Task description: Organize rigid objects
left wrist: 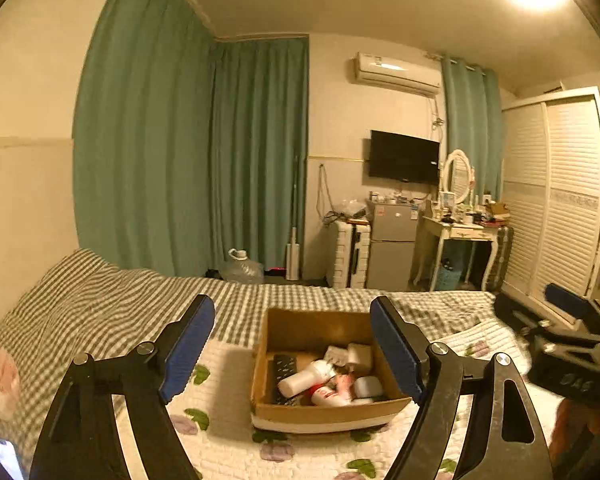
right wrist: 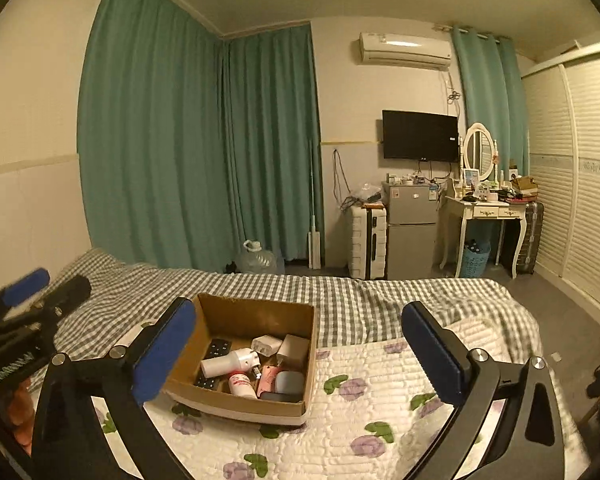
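Observation:
An open cardboard box (left wrist: 268, 364) (right wrist: 308, 364) sits on the bed's floral quilt (left wrist: 228, 420) (right wrist: 380, 412). It holds several small rigid items: a white bottle (left wrist: 304, 378) (right wrist: 230, 362), a red-labelled bottle (right wrist: 242, 386), black remotes (right wrist: 218, 348), a white plug (right wrist: 266, 345) and a beige block (right wrist: 292, 350). My left gripper (left wrist: 292, 350) is open and empty, held above and in front of the box. My right gripper (right wrist: 300, 354) is open and empty, with the box behind its left finger. Each gripper shows at the other view's edge.
A checked grey sheet (right wrist: 360, 300) covers the far bed. Beyond stand green curtains (right wrist: 180, 140), a water jug (right wrist: 256, 258), a white suitcase (right wrist: 366, 240), a small fridge (right wrist: 412, 232), a dressing table (right wrist: 488, 216) and a wardrobe (right wrist: 580, 180).

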Demonstrator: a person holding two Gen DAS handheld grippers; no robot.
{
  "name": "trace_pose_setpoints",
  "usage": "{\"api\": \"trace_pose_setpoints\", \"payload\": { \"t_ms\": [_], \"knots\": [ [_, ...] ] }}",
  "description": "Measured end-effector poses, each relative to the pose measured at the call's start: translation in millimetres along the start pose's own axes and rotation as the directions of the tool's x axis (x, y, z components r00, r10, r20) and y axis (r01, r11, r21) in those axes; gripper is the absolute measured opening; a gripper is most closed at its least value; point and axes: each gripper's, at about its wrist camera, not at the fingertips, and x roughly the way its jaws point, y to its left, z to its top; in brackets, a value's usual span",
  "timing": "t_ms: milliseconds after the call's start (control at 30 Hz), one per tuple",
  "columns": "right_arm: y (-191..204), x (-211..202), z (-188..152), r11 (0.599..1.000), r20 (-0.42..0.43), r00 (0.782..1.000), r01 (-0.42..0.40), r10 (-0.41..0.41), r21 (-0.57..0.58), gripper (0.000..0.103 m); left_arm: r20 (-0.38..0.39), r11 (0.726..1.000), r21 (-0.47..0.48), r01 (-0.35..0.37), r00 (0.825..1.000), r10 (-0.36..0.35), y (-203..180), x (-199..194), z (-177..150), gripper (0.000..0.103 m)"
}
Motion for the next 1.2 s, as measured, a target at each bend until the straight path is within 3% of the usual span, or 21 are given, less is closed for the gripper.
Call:
{"api": "trace_pose_setpoints", "payload": {
  "t_ms": [167,367,1200],
  "knots": [
    [7.9,26.3,-45.3,0.999,-0.037,0.999,0.024,-0.026,-0.041,0.103,-0.104,1.0,0.019,-0.016,0.994,0.018,5.3,32.4,-45.9,0.083],
    [8.2,51.7,-73.0,0.999,-0.098,0.995,0.016,-0.021,-0.05,0.103,-0.104,0.996,0.08,-0.039,0.993,0.047,-0.8,36.8,-68.3,0.083],
    [-2.9,51.8,-75.6,0.999,-0.12,0.991,0.052,-0.053,-0.018,0.103,-0.155,0.996,0.092,-0.004,0.988,0.018,-5.2,37.9,-76.2,0.083]
  ]
}}
